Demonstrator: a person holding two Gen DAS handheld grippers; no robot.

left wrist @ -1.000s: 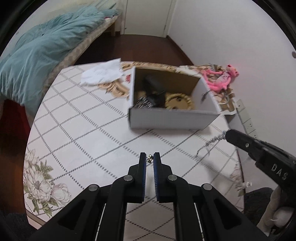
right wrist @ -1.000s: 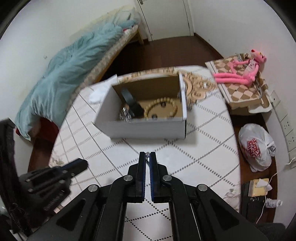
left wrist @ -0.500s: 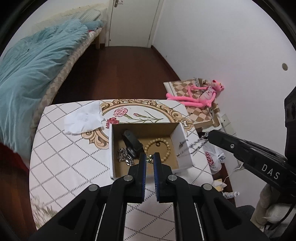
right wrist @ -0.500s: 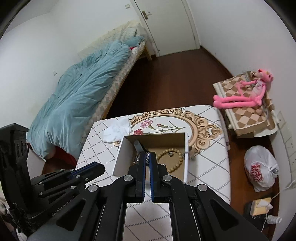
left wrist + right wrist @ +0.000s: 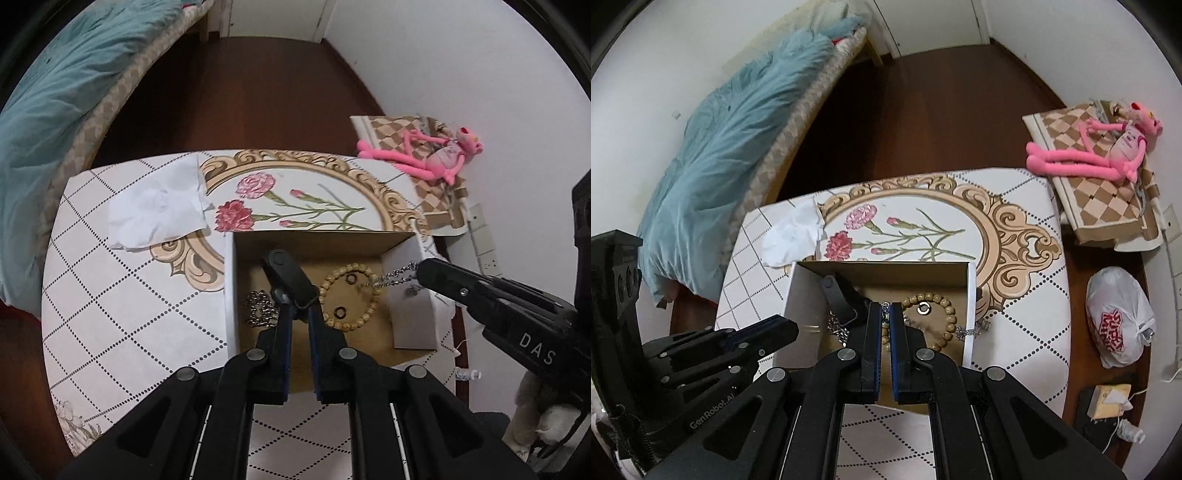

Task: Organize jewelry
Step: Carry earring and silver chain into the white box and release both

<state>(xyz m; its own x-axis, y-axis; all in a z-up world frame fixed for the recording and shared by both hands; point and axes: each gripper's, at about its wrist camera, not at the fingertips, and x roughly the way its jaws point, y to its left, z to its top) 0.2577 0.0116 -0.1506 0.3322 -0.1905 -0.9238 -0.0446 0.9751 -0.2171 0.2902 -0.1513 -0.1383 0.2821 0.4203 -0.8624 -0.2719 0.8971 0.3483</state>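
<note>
Table: your table point(image 5: 122, 295) carries the open cardboard box point(image 5: 229, 291) towards its far right corner, with a crumpled white tissue point(image 5: 157, 212) lying near the far left edge, apart from the box.
Box contents: inside you have a wooden bead bracelet point(image 5: 364, 299) on the right half, a black strap-like piece point(image 5: 290, 275) leaning across the middle, a heap of silver chain point(image 5: 260, 310) at the left wall, and two small dark rings point(image 5: 340, 312) on the floor within the bracelet's loop.
Progress: by my reading most pieces are already boxed; what is left is the chain you are carrying and the small thing in your other hand, and no loose jewellery shows on the bare table.
Right gripper: your right gripper point(image 5: 885, 314) is pinched nearly closed on a silver necklace chain point(image 5: 393, 277), which stretches over the box's right wall and hangs above the bracelet.
Left gripper: your left gripper point(image 5: 298, 317) hangs over the middle of the box with its jaws a narrow gap apart; whether it has hold of a small piece I cannot tell, as the tips sit against the black strap.
Next, as a judgement: letting the chain down inside the right wall would need it clear of the rim, or it may drape outside.
</note>
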